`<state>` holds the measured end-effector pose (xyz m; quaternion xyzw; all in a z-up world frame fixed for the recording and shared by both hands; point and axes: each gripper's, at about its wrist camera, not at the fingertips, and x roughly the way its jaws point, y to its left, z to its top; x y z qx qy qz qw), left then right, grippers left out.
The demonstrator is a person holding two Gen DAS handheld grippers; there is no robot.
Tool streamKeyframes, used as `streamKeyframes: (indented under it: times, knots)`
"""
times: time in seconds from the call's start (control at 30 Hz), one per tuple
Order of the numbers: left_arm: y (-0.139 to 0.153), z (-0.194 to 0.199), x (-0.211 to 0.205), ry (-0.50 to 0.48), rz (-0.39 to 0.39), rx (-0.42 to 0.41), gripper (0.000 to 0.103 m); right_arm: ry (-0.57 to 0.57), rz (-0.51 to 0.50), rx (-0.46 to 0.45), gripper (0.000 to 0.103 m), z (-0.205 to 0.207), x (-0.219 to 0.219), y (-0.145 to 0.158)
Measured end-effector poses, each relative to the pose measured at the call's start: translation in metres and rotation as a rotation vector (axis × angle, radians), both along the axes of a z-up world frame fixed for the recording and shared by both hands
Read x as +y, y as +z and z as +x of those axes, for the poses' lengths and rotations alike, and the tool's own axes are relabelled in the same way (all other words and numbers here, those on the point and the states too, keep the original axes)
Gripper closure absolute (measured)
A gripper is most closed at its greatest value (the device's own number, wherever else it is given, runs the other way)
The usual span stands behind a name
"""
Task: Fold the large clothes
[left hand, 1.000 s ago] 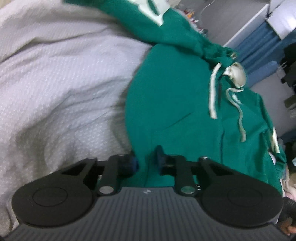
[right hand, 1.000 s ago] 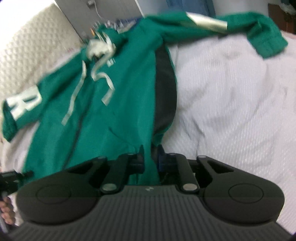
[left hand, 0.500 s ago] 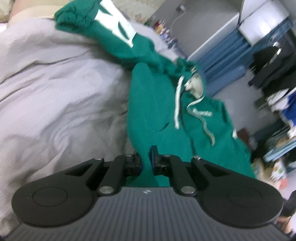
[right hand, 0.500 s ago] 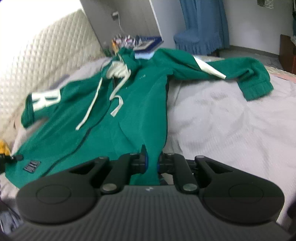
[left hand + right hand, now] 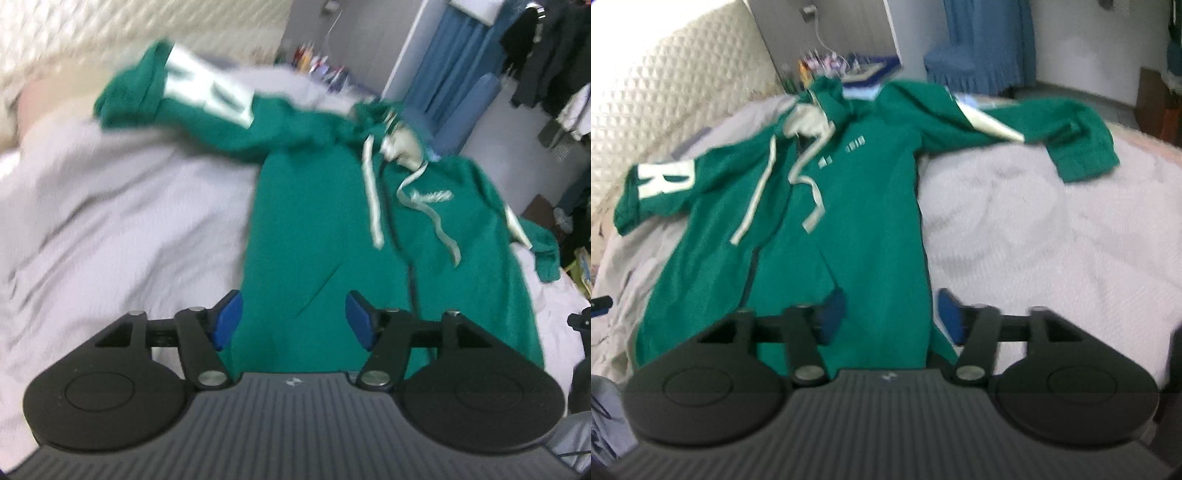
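A green hoodie (image 5: 325, 229) with white drawstrings and white sleeve patches lies spread front-up on a bed, sleeves out to both sides. It also shows in the right wrist view (image 5: 864, 206). My left gripper (image 5: 293, 319) is open, its blue pads (image 5: 227, 319) apart above the hoodie's hem at its left edge. My right gripper (image 5: 890, 315) is open over the hem near the hoodie's right edge. Neither holds cloth.
The bed has a pale grey textured cover (image 5: 110, 229), also seen in the right wrist view (image 5: 1052, 236). A quilted cream headboard (image 5: 665, 85) stands at the far side. Blue curtains (image 5: 982, 40), a cluttered shelf (image 5: 831, 61) and hanging dark clothes (image 5: 546, 51) lie beyond.
Both grippers were shut on the hoodie's hem; both have opened and let it go. The hoodie now lies spread flat. Both cameras have pulled back and tilted up.
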<state>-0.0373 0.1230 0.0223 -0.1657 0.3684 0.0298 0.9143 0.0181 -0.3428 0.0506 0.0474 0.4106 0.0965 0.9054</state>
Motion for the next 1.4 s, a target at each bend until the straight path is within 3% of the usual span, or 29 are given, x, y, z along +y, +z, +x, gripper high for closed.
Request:
streamKeyframes:
  times: [0.17, 0.27, 0.4, 0.63, 0.77, 0.9, 1.0, 1.27, 1.33, 1.37, 1.4]
  knots:
    - [0.023, 0.024, -0.037, -0.048, 0.055, -0.117, 0.034, 0.026, 0.015, -0.069, 0.04, 0.02, 0.021, 0.009]
    - [0.032, 0.048, -0.06, -0.091, 0.045, -0.171, 0.034, 0.043, 0.047, -0.092, 0.04, 0.037, 0.043, 0.013]
    - [0.027, 0.089, -0.081, -0.114, 0.059, -0.208, 0.033, 0.067, 0.061, -0.122, 0.04, 0.069, 0.079, 0.014]
    - [-0.042, 0.149, -0.077, -0.115, 0.015, -0.216, 0.033, 0.095, 0.07, -0.17, 0.04, 0.154, 0.143, 0.006]
    - [-0.072, 0.174, -0.07, -0.117, 0.08, -0.232, 0.033, 0.081, 0.076, -0.188, 0.04, 0.225, 0.181, -0.001]
    - [-0.097, 0.19, -0.054, -0.104, 0.138, -0.31, 0.033, 0.058, 0.069, -0.217, 0.04, 0.31, 0.221, -0.015]
    - [-0.121, 0.204, -0.035, -0.053, 0.07, -0.306, 0.033, 0.036, 0.049, -0.242, 0.04, 0.371, 0.246, -0.031]
    - [-0.169, 0.251, -0.027, -0.016, 0.082, -0.306, 0.033, -0.043, -0.036, -0.315, 0.041, 0.49, 0.286, -0.072]
    - [-0.175, 0.254, -0.024, -0.011, 0.042, -0.305, 0.033, -0.072, -0.071, -0.317, 0.042, 0.505, 0.29, -0.082]
    - [-0.178, 0.256, -0.019, -0.004, 0.005, -0.309, 0.033, -0.082, -0.093, -0.319, 0.046, 0.512, 0.292, -0.086]
    - [-0.181, 0.256, -0.012, 0.011, -0.039, -0.317, 0.033, -0.092, -0.143, -0.309, 0.057, 0.518, 0.293, -0.091]
